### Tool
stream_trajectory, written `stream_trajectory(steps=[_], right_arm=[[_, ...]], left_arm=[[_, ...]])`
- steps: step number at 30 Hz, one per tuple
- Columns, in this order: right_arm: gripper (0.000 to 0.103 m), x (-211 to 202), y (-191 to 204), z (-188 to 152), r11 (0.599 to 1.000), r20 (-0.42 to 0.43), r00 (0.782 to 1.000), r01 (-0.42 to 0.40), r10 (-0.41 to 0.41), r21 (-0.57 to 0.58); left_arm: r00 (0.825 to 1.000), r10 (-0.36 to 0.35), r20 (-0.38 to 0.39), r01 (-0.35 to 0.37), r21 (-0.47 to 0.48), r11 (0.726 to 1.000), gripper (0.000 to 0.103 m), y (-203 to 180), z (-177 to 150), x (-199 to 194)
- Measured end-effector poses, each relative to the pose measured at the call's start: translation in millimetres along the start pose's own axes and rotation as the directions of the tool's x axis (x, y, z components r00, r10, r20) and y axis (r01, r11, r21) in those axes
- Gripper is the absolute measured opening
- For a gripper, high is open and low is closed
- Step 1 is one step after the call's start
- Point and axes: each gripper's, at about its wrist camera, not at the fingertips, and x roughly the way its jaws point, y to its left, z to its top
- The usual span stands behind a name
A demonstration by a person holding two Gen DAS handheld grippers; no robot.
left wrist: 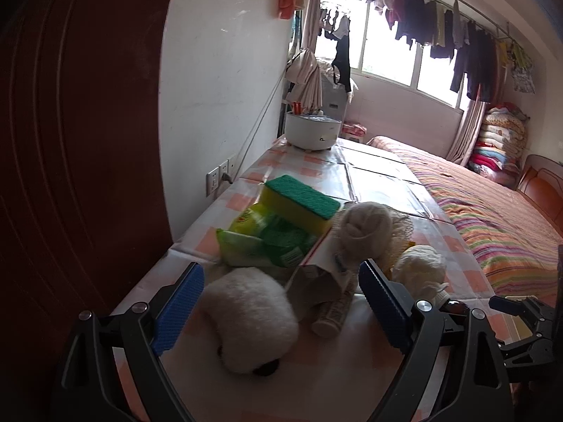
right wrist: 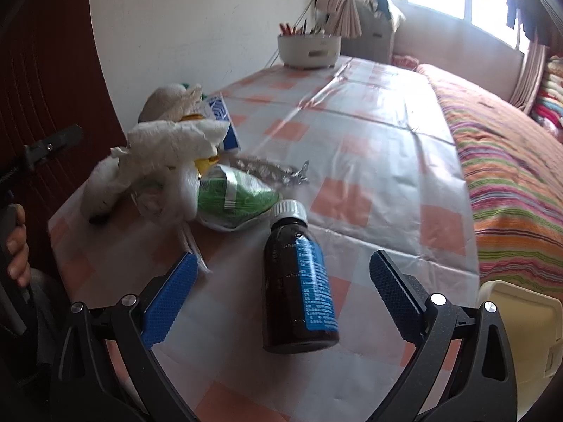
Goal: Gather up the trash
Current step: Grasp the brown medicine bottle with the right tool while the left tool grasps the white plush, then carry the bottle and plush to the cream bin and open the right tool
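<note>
My left gripper (left wrist: 281, 277) is open over the near end of the table, its blue pads either side of a white fluffy wad (left wrist: 250, 316) and a small white tube (left wrist: 334, 311). Beyond lie a green wrapper (left wrist: 260, 239), a green-topped yellow sponge (left wrist: 299, 204), a cream yarn ball (left wrist: 366, 228) and crumpled tissue (left wrist: 418, 267). My right gripper (right wrist: 283, 269) is open around a brown bottle (right wrist: 299, 288) with a blue label and white cap, lying on the table. The crumpled tissue (right wrist: 176, 144), a green packet (right wrist: 235, 197) and foil (right wrist: 271, 172) lie beyond it.
The table has a checked plastic cloth (right wrist: 369, 147). A white pot of pens (right wrist: 309, 49) stands at the far end by the wall. A striped bed (right wrist: 510, 183) runs along the right. A cream bin (right wrist: 524, 334) is at lower right. A dark wooden door (left wrist: 77, 140) is left.
</note>
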Motion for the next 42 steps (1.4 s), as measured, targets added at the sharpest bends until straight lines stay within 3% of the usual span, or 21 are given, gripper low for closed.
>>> stream_trajectory(steps=[5, 10, 12, 13, 26, 30, 32, 35, 42], right_arm=[[0.09, 20, 2, 8, 0.997, -0.098, 0.995, 0.019, -0.026, -0.075], [0.056, 41, -11, 3, 0.999, -0.202, 0.979, -0.014, 0.007, -0.031], [0.051, 39, -9, 2, 0.999, -0.195, 0.981, -0.013, 0.005, -0.04], [0.042, 38, -9, 2, 0.999, -0.192, 0.981, -0.019, 0.011, -0.038], [0.042, 16, -1, -5, 0.998, -0.087, 0.994, -0.059, 0.059, -0.004], [0.042, 4, -1, -5, 0.997, -0.042, 0.996, -0.075, 0.076, 0.013], [0.042, -2, -6, -5, 0.996, -0.015, 0.997, -0.079, 0.08, 0.03], [0.042, -10, -18, -5, 0.994, 0.021, 0.997, -0.079, 0.078, 0.069], [0.042, -31, -49, -6, 0.985, 0.123, 0.991, -0.067, 0.048, 0.16]], left_arm=[[0.999, -0.004, -0.031, 0.004, -0.011, 1.0, 0.087, 17, -3, 2], [0.997, 0.014, -0.074, -0.016, -0.024, 1.0, 0.087, 30, -10, 6], [0.996, 0.029, -0.084, -0.03, -0.011, 0.999, 0.087, 32, -12, 7], [0.995, 0.034, -0.09, -0.035, -0.007, 0.999, 0.087, 32, -13, 9], [0.964, 0.085, -0.252, -0.073, 0.054, 0.996, 0.087, 26, -27, 52], [0.959, 0.093, -0.268, -0.083, 0.05, 0.995, 0.086, 23, -32, 67], [0.957, 0.068, -0.281, -0.063, 0.024, 0.998, 0.068, 24, -34, 71], [0.959, 0.033, -0.281, -0.04, -0.018, 0.999, 0.051, 27, -34, 69], [0.982, 0.008, -0.188, -0.021, -0.064, 0.998, 0.043, 25, -28, 49]])
